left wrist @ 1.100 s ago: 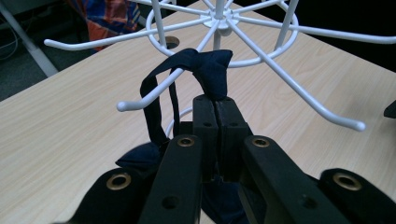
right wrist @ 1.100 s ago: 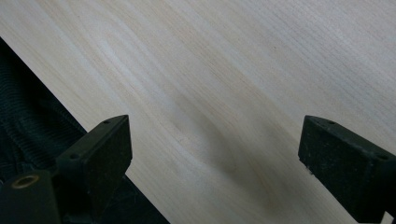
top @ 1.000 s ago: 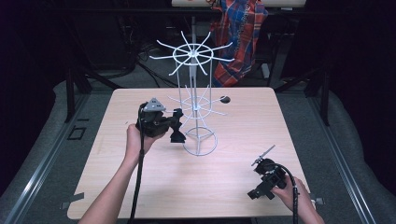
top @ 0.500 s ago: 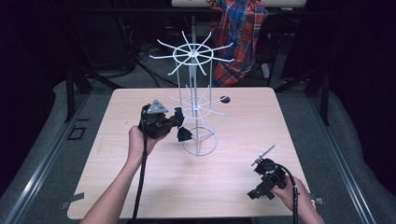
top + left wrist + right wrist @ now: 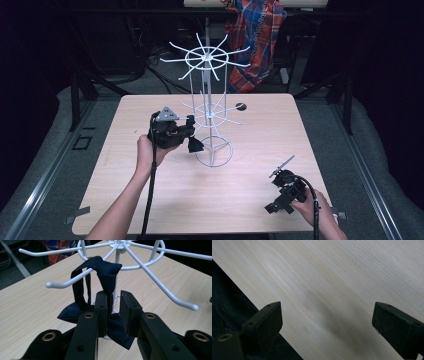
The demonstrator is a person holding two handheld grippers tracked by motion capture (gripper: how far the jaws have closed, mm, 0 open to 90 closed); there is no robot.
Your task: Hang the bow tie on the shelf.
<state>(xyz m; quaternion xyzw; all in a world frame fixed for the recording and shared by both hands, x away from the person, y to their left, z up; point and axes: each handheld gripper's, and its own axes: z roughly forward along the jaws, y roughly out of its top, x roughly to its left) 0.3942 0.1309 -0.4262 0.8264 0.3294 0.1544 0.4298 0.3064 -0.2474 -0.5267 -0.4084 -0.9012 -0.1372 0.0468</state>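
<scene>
A white wire rack point(image 5: 212, 115) with two tiers of hooks stands mid-table. A dark navy bow tie point(image 5: 107, 270) hangs by its strap over a lower hook point(image 5: 65, 283), dangling beside the rack's pole point(image 5: 194, 145). My left gripper point(image 5: 191, 131) points at the rack from the left. Its jaws point(image 5: 117, 296) have just been opening and stand a little apart. The tie's cloth lies between them against one pad, and the other pad is clear of it. Wide open over bare wood by the table's front right edge is my right gripper point(image 5: 280, 200) point(image 5: 327, 325), with nothing between its jaws.
A small dark object point(image 5: 241, 106) lies on the table behind the rack. A plaid cloth point(image 5: 257, 40) hangs beyond the far edge. The rack's long hooks point(image 5: 175, 298) spread out around my left gripper. Dark floor point(image 5: 227, 302) shows past the table edge.
The left gripper's jaws have parted slightly, and the bow tie now hangs lower from the hook. Neither hand has shifted.
</scene>
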